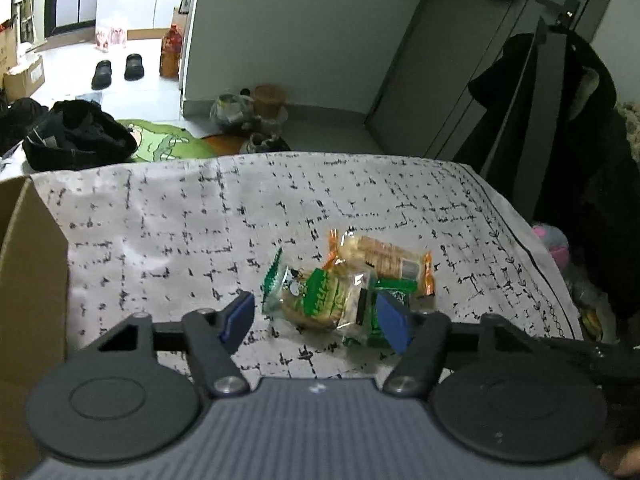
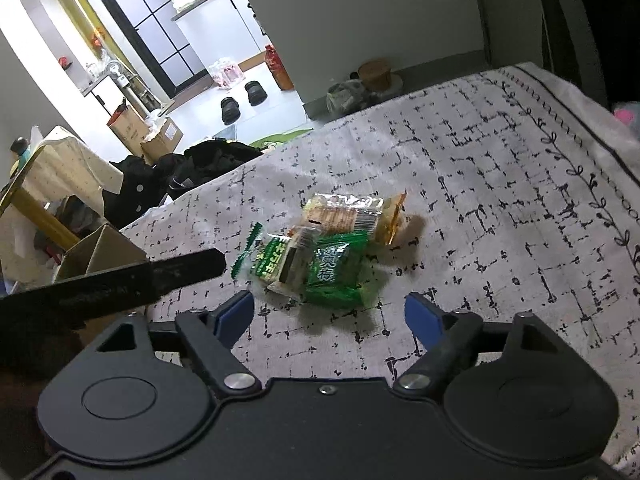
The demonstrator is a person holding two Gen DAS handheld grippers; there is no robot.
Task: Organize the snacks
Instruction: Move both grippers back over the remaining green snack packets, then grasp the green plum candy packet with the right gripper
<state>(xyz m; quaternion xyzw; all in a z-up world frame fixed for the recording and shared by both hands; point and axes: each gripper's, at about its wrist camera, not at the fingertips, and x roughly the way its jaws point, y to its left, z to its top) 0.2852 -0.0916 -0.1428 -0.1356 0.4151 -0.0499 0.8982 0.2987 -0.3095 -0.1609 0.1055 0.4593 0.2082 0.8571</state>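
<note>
A small heap of snack packets (image 1: 344, 288) lies mid-frame on the black-flecked grey cloth (image 1: 180, 216), between the part-open, empty left gripper (image 1: 316, 316) and just beyond the wider, empty right gripper (image 2: 330, 316), a cardboard box (image 1: 28, 264) at left.

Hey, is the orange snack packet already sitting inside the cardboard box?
No, the orange snack packet lies on the patterned cloth beside the green ones, outside the cardboard box.

Grey wall (image 1: 288, 28) behind, grey cabinet doors (image 1: 460, 80) to the right with a dark coat (image 1: 560, 128) hanging. Pale tiled floor (image 1: 72, 64) brightly lit, black shoes (image 1: 116, 68), black-framed glass door (image 2: 148, 28), cardboard boxes (image 2: 156, 136), black clothes pile (image 1: 76, 136), green mat (image 1: 160, 144).
</note>
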